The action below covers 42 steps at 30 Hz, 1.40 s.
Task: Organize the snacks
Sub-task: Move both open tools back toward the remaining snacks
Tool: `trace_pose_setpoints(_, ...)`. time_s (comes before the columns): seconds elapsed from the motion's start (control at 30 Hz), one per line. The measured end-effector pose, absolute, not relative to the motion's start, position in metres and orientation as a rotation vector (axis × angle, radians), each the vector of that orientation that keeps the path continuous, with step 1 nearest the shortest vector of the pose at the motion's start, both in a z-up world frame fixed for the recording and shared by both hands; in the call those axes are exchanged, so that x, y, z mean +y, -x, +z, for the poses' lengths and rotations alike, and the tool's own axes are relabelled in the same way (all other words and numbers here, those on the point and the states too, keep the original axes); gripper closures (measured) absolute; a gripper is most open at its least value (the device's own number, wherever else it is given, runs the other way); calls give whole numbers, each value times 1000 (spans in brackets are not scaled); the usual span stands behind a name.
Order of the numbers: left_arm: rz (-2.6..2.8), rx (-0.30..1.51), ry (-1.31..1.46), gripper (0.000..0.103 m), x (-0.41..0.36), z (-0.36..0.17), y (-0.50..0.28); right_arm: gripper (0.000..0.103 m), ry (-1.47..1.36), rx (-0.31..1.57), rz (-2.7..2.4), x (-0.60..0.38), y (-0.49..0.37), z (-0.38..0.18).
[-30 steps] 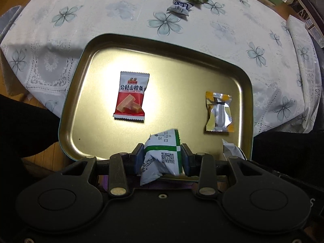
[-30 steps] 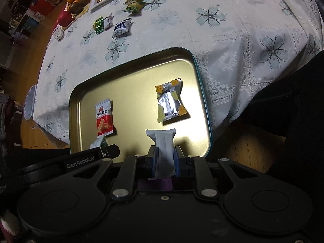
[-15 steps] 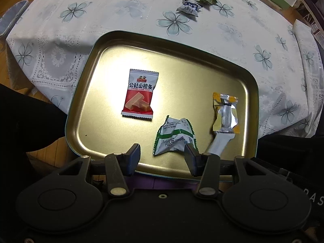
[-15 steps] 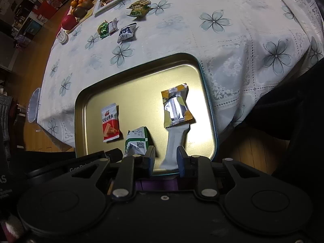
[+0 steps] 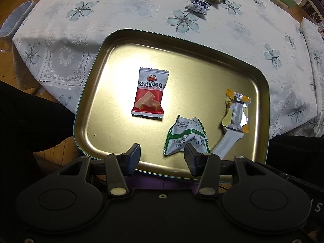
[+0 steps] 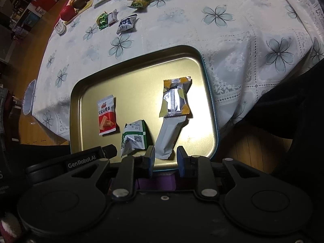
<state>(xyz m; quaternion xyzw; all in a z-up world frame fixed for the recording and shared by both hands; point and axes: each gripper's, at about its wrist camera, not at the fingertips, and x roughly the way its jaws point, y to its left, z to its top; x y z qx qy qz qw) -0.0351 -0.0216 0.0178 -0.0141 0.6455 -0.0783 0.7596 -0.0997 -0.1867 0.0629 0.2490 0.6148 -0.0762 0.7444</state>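
You are at the tail of a drop-off: both snacks now lie in the gold tin tray (image 5: 95, 93), so the next move, as I judge it, is to lift both grippers clear and go for the loose packets on the flowered tablecloth (image 5: 125, 10) beyond the tray's far rim.

Your left gripper (image 5: 163, 157) has just been opening; its jaws stand wide apart with nothing pressed between them. The crumpled green-and-white packet (image 5: 185, 134) lies on the tray floor just beyond the right-hand finger, its long axis slanting slightly away from you.

Your right gripper (image 6: 165, 160) has just eased open a little. The jaws stand narrowly apart, and the white stick packet (image 6: 169, 134) has its near end between them, seemingly untouched by the pads. Its long axis runs away from you, and its far end touches the orange-and-silver candy (image 6: 175, 99).

The red hawthorn-strip packet (image 5: 149, 94) lies flat, lettering upright toward you, apart from the rest.
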Motion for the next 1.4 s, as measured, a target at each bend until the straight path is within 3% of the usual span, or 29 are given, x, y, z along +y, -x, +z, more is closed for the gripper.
trace_pose_setpoints(0.33,-102,1333,-51,49,-15,21,25,70,-409,1338,-144,-172,82,62)
trace_pose_setpoints(0.43,-102,1328,-44,48,-12,22,16,59,-381,1354,-156,-171,70,61)
trace_pose_setpoints(0.77,-94,1303,-54,48,-9,29,-18,56,-368,1463,-69,-169,21,43)
trace_pose_setpoints(1.4,-72,1194,-85,48,-29,52,-163,53,-295,1247,-206,-211,-129,80)
